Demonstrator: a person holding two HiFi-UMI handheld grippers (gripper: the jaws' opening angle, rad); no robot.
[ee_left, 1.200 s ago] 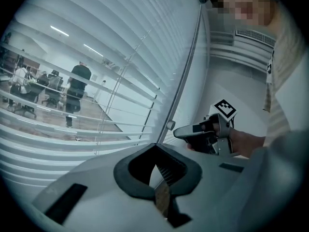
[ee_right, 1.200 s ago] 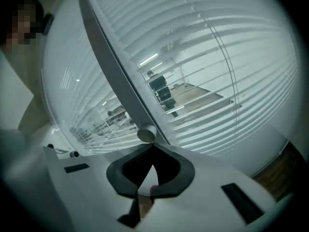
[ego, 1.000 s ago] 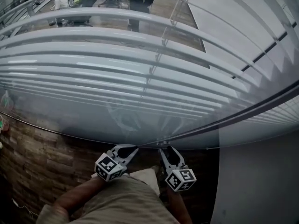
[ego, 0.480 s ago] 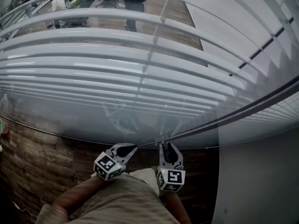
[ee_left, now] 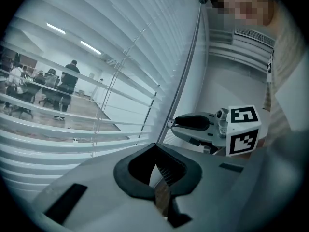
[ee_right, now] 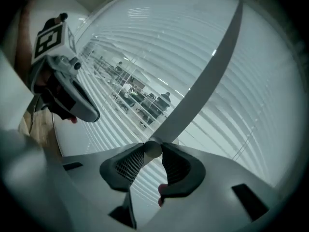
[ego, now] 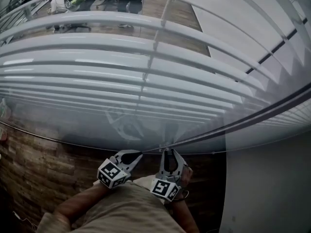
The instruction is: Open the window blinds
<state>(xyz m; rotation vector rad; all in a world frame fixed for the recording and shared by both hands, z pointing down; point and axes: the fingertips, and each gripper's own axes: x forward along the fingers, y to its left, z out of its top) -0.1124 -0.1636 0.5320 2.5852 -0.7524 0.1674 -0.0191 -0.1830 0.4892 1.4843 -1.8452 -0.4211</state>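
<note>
We note the blinds (ego: pixel 146 76) with slats tilted; an office with people (ee_left: pixel 71 81) shows beyond and a brick-patterned surface (ego: pixel 34 154) lies at 8 o'clock. Their wand (ee_right: pixel 203 83) rises toward 1 o'clock from the right gripper (ee_right: pixel 153 150), whose jaws have just been closing and now clamp its tip. The left gripper (ee_left: pixel 155 151), at 9 o'clock, is closed and empty.

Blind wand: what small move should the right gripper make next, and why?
Probably roll the right gripper to twist the wand about its own length. Its fingers have just closed on the wand's lower end, and the slats look only partly tilted, with the room showing through narrow gaps, so turning should tilt them further open.
</note>
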